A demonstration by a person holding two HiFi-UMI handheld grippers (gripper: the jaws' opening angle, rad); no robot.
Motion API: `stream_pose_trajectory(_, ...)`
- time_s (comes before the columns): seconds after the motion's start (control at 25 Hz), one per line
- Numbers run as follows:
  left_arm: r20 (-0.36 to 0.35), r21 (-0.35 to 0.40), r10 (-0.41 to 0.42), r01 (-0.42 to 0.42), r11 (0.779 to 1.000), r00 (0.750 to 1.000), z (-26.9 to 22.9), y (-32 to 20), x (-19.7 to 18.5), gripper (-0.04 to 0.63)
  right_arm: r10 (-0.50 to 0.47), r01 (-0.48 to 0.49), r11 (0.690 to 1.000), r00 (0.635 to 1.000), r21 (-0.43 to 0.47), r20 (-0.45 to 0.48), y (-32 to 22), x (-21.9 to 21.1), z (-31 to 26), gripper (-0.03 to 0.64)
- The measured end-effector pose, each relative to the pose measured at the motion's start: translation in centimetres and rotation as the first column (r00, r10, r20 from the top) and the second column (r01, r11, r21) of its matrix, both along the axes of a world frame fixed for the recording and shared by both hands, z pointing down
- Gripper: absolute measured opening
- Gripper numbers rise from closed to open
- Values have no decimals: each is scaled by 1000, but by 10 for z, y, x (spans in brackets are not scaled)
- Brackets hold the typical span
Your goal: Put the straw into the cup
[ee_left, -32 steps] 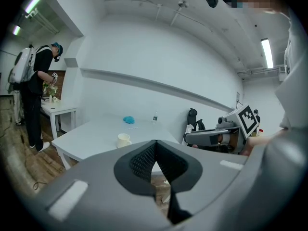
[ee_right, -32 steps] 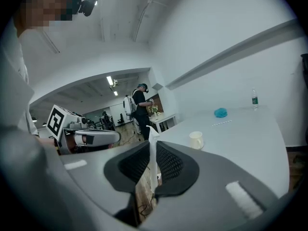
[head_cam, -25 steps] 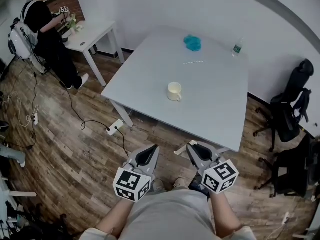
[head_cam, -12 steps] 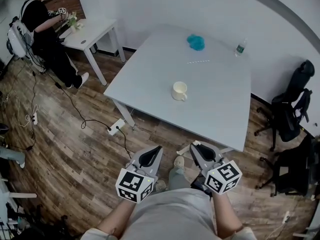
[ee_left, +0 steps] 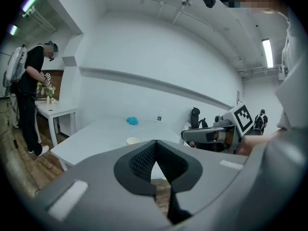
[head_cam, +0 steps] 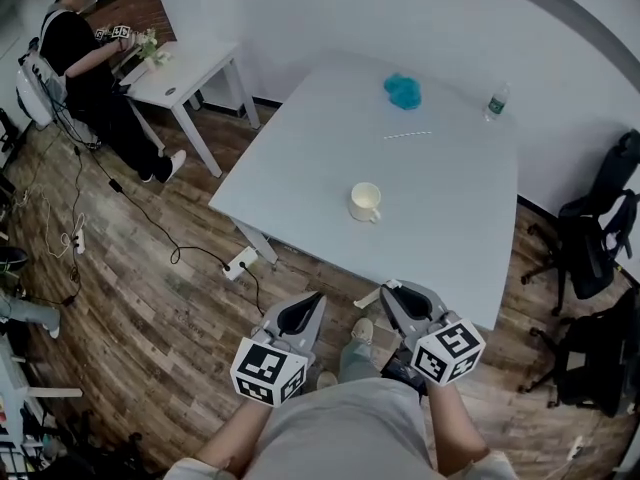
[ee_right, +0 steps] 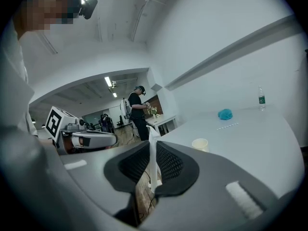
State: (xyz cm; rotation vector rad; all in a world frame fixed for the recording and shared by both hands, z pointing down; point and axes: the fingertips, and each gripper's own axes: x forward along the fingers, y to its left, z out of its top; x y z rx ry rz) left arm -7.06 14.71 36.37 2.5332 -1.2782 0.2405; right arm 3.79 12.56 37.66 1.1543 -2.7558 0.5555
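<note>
A cream cup [head_cam: 365, 201] stands near the middle of the white table [head_cam: 300, 158]. The thin white straw [head_cam: 408, 135] lies flat farther back, apart from the cup. Both grippers hang over the wooden floor, short of the table's near edge. My left gripper [head_cam: 312, 296] has its tips touching and holds nothing. My right gripper [head_cam: 390, 288] has its jaws a narrow slit apart, with only the table's corner and leg showing through. In the left gripper view, the cup [ee_left: 132, 140] and the straw [ee_left: 138, 129] lie ahead. In the right gripper view, the cup [ee_right: 199, 144] and the straw [ee_right: 227, 126] sit to the right.
A blue cloth [head_cam: 402, 90] and a water bottle [head_cam: 497, 103] sit at the table's far side. A power strip with cables [head_cam: 240, 261] lies on the floor by the near table leg. Black chairs [head_cam: 590, 238] stand at right. A person [head_cam: 75, 48] works at a small white table far left.
Both grippers have come closer to the table together with the person. The cup and table edge now sit lower and nearer in the head view. Neither gripper's jaws have changed.
</note>
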Motion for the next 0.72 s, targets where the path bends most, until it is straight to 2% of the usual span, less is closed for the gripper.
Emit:
stream_pose_trajectory(0.4, -4, -11, -63, 63, 998, 998, -6, -84, 4, 18, -45, 45, 999, 999, 5, 8, -91, 7, -12, 49)
stream_pose_trajectory(0.72, -5, -25, -90, 89, 996, 996, -3, -137, 25, 18, -63, 63, 998, 998, -5, 29, -142, 25, -14, 49)
